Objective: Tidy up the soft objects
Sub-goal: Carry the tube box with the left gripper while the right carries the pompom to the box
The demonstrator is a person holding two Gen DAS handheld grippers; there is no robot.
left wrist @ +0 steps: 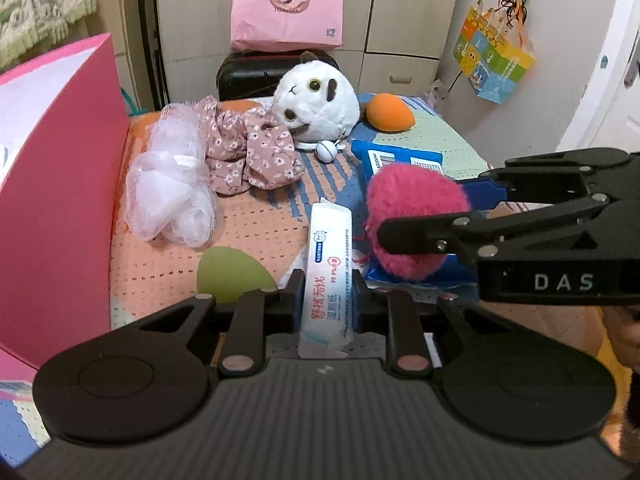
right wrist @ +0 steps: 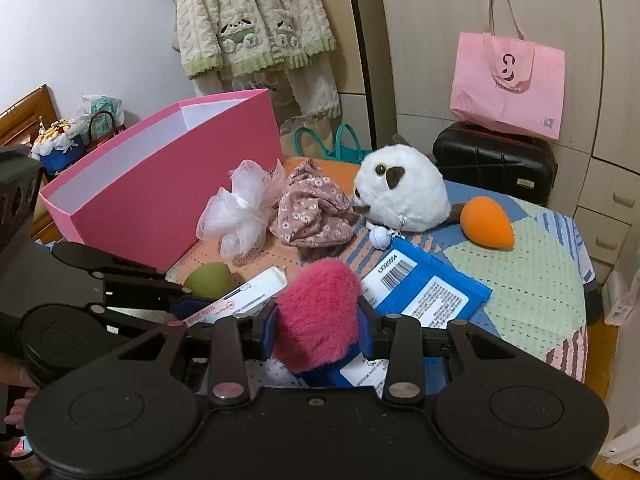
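Patchwork bedspread (right wrist: pixel 532 280), left gripper (left wrist: pixel 326 292) fingers clamping wipes pack (left wrist: pixel 329 256) lengthwise pointing away, right gripper (right wrist: pixel 318 324) fingers squeezing pink pompom (right wrist: pixel 316 312).

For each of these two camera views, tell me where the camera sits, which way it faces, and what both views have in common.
Left wrist: sits on the left hand-held gripper, facing forward and down over the table; it is shut on a white wipes pack, and the right hand-held gripper enters from the right.
Right wrist: sits on the right hand-held gripper, shut on a pink fluffy ball; the left tool and fingers show at left.
Shared: pink box, white plush toy, orange sponge.
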